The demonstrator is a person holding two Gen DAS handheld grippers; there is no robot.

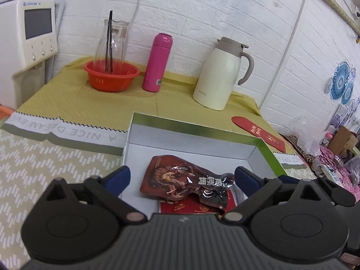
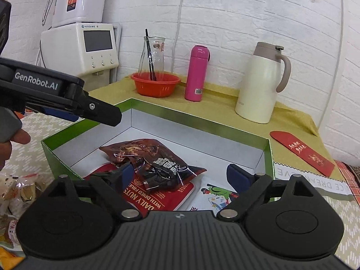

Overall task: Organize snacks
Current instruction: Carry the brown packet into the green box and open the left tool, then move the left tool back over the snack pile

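Snacks already lie in the green box on the desk: a dark red foil packet rests on a red nut pack, with a white packet just beside them. Both hand-held grippers hover over the box with jaws spread wide and nothing between them, the left hand-held gripper above the foil packet and the right hand-held gripper above the nut pack. The main risk is judged to be a crumpled, slippery foil packet sliding off the smooth pack beneath it if a finger brushes it on the way out. The left one also reaches across the near box wall, so a low pull back could catch the rim and drag the light box over the cloth. More snacks wait at the left outside the box; a careless reach there could knock them off the edge. The tall jug and pink bottle stand well apart, behind.
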